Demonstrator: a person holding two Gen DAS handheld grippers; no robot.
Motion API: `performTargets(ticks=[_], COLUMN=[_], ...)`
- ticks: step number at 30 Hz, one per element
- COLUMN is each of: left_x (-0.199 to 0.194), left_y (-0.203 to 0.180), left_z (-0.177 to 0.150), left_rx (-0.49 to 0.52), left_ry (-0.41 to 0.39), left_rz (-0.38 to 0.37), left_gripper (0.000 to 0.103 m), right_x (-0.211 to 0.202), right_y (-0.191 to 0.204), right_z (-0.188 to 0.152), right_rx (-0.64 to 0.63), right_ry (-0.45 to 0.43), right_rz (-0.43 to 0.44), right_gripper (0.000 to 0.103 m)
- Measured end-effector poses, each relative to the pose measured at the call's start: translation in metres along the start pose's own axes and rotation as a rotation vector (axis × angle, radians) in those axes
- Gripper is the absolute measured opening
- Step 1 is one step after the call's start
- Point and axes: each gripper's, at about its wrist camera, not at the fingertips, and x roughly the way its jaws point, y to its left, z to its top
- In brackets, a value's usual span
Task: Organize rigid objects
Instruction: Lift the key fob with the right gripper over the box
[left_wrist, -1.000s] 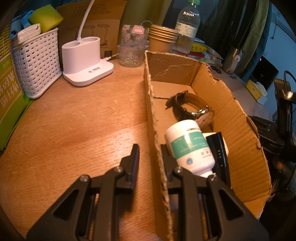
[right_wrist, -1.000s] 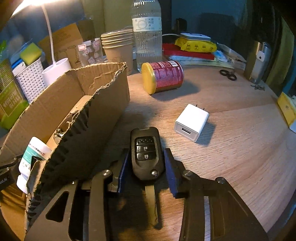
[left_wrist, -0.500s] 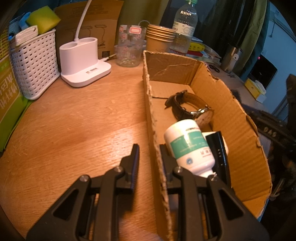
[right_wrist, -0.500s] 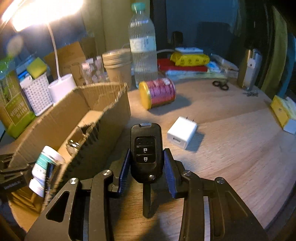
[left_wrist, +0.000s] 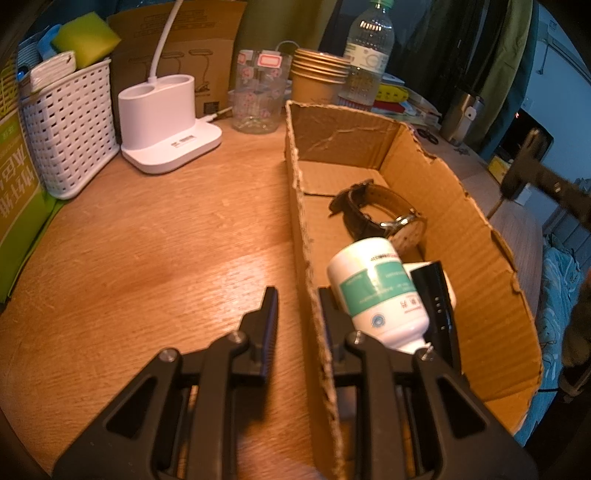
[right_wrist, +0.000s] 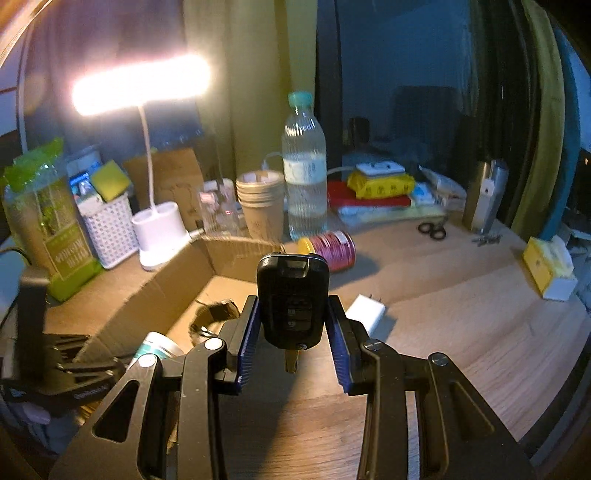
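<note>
The right gripper (right_wrist: 293, 328) is clamped on a black car key fob (right_wrist: 292, 301), its ribbed blue pads (right_wrist: 248, 334) pressed against the fob's two long sides. The fob is a rounded, matte plastic slab with small buttons on its face, and its metal key blade (right_wrist: 291, 360) hangs down between the fingers. It is held in the air, with the table well below it. Below and left of these fingers lies the open cardboard box (right_wrist: 155, 299), rough and corrugated with torn edges. Just right of the fingers a white, blocky USB charger (right_wrist: 365, 308) lies on the smooth wood-grain table (right_wrist: 461, 321). Beyond the fingertips a red cylindrical can (right_wrist: 330, 251) with a yellow lid lies on its side, with a ribbed clear water bottle (right_wrist: 304, 177) upright behind it.

The left gripper (left_wrist: 297, 314) straddles the box's near long wall (left_wrist: 314, 295), one finger (left_wrist: 267, 317) outside on the table (left_wrist: 147, 258), the other inside. The fingers stand slightly apart around the thin wall; whether they pinch it I cannot tell. Inside the box, just right of the inner finger, a glossy white pill bottle (left_wrist: 376, 291) with a teal label lies on its side, touching a black slab-shaped object (left_wrist: 436, 299). Farther ahead lies a wristwatch (left_wrist: 380, 214) with a dark leather strap and round metal case.
</note>
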Motion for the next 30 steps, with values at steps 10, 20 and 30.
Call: performTargets(ticks=[10,20,30], left_x=[0.0,0.0,0.0], left_y=[0.0,0.001,0.001], left_z=[0.0,0.001,0.001], left_rx=[0.0,0.001,0.001], left_ry=[0.0,0.0,0.0], left_rz=[0.0,0.0,0.0], left_gripper=[0.021,0.021,0.021], right_x=[-0.022,-0.013,-0.042], right_y=[0.031,0.049,0.055], right_z=[0.013,0.016,0.025], right_rx=[-0.05,-0.082,-0.099], right_ry=[-0.063,-0.068,-0.143], right_rz=[0.068,0.065,0.074], right_gripper=[0.038,0.038,0.038])
